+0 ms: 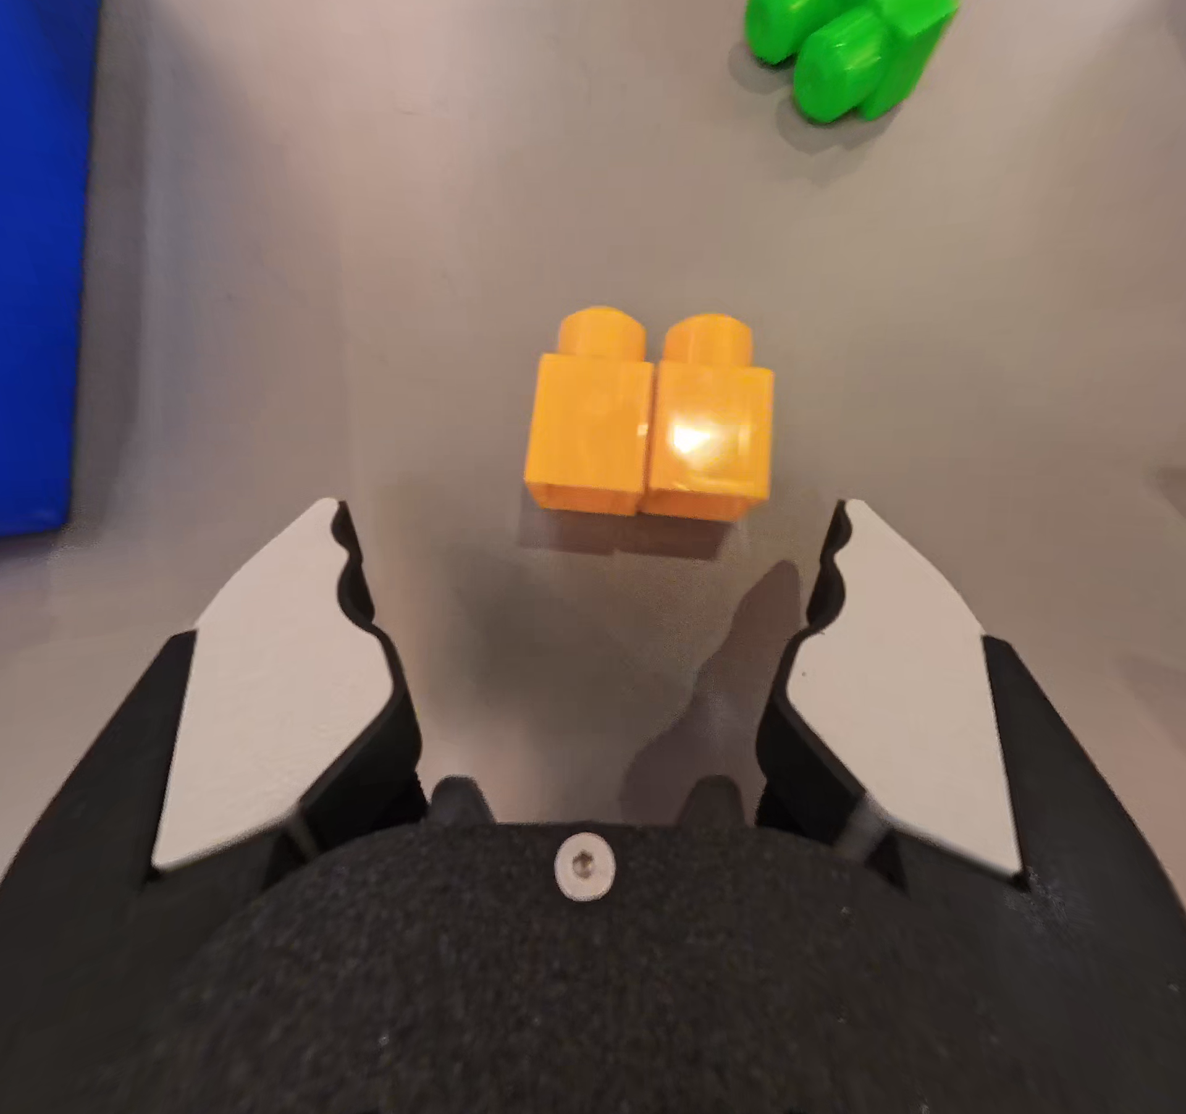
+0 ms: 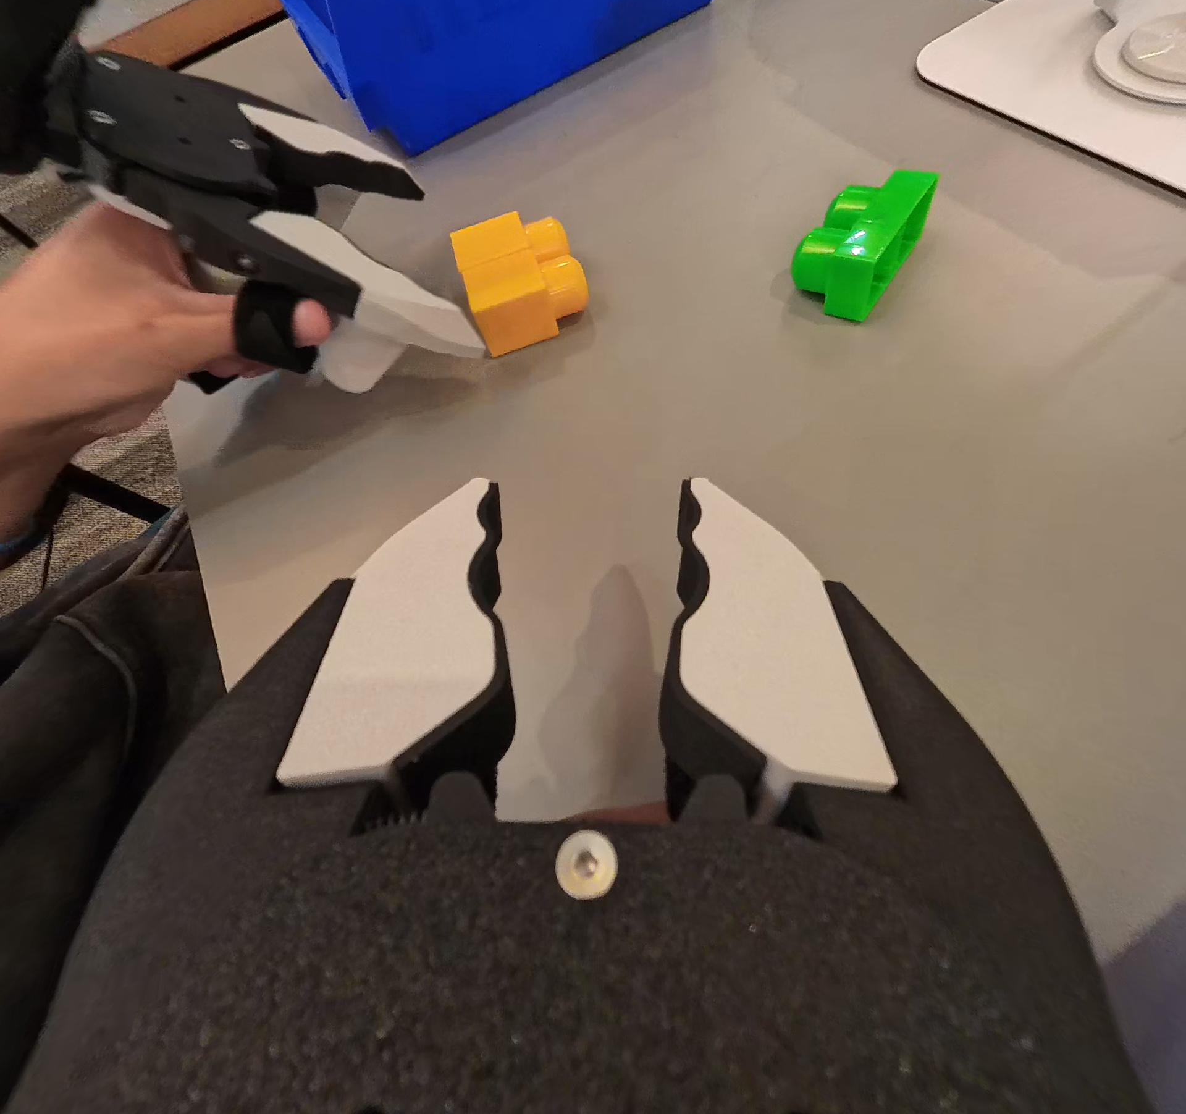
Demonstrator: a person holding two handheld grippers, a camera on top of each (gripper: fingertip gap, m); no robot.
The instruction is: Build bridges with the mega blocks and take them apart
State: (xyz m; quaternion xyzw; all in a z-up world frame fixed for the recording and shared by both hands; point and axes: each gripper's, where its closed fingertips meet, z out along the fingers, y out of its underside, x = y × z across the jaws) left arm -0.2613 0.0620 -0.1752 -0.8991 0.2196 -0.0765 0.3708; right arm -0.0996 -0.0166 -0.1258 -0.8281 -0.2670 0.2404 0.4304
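Note:
Two single-stud orange blocks lie side by side on their sides on the grey table, studs pointing away from my left gripper. That gripper is open and empty, its fingertips just short of the blocks. The right wrist view shows the same orange blocks with the left gripper just to their left. A green two-stud block lies on its side at the far right; it also shows in the right wrist view. My right gripper is open and empty, low over the table, well short of both.
A blue bin stands at the back, seen as a blue wall at the left. A white tray holding a white object sits at the back right. The person's hand holds the left gripper; the table edge runs along the left. Both grippers' tips are roughly 15 cm from the green two-stud block. It is also in sight in the right wrist view.

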